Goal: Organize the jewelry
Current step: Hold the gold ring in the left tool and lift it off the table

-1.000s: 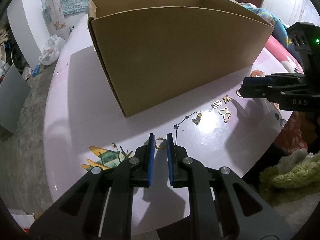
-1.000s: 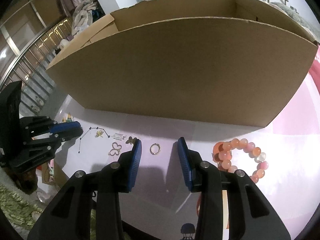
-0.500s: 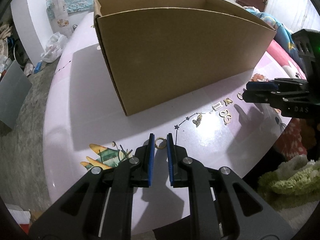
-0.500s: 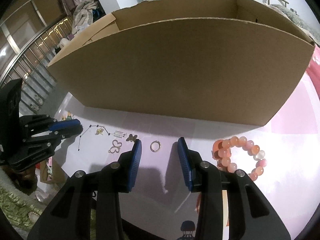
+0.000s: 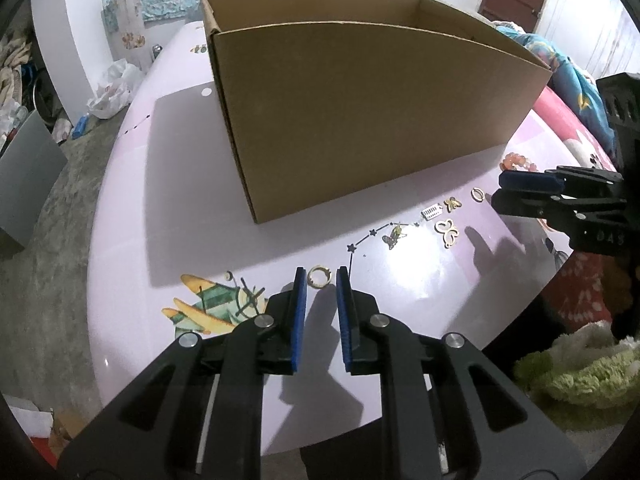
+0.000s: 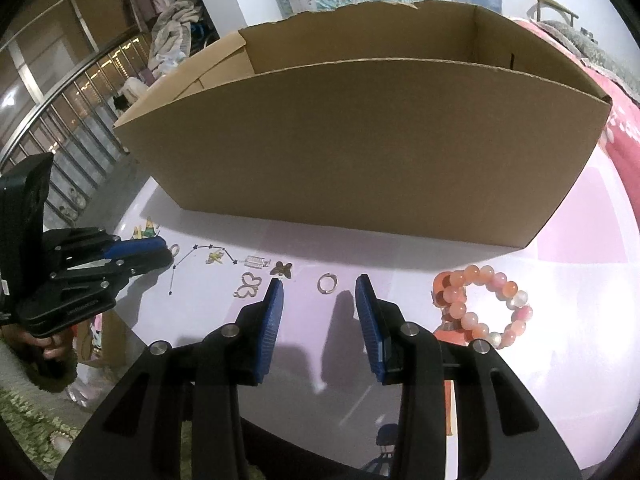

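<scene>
A small gold ring lies on the pink table between the tips of my left gripper. Its jaws are opening, and narrow gaps show beside the ring. A second gold ring lies between the wide-apart tips of my right gripper, touching neither pad. Between the two rings lie a star chain, a bee charm, a bar charm and two butterfly pieces. A peach bead bracelet rests right of the right gripper.
A large open cardboard box stands on the table just behind the jewelry row. The table's round edge runs close below both grippers. A green fluffy rug lies on the floor at the right, and bags and clutter lie at the left.
The left gripper's jaws have parted slightly around the ring. The right gripper and all the jewelry stay where they were.
</scene>
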`<control>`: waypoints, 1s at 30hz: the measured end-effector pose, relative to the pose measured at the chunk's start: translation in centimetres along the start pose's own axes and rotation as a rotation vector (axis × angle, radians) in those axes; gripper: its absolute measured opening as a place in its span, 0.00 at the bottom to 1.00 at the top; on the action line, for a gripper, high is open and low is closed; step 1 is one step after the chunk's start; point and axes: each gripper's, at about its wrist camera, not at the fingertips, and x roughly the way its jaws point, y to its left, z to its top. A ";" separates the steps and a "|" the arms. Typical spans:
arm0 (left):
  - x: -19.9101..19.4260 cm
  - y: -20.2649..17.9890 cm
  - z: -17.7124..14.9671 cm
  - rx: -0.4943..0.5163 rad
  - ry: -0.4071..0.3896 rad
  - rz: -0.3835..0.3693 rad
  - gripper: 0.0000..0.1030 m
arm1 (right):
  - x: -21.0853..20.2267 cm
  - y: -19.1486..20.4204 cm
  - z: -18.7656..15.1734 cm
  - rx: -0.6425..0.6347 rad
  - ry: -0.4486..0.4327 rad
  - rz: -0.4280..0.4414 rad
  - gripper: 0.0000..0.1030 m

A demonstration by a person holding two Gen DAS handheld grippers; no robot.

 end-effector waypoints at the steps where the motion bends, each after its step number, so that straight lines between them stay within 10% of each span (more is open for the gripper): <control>1: 0.2 0.0 0.0 0.000 0.005 0.004 0.14 | 0.0 0.0 -0.1 0.002 -0.001 -0.001 0.36; 30: 0.4 -1.3 0.6 0.048 0.005 0.049 0.11 | 1.7 2.0 0.6 -0.159 0.023 -0.141 0.22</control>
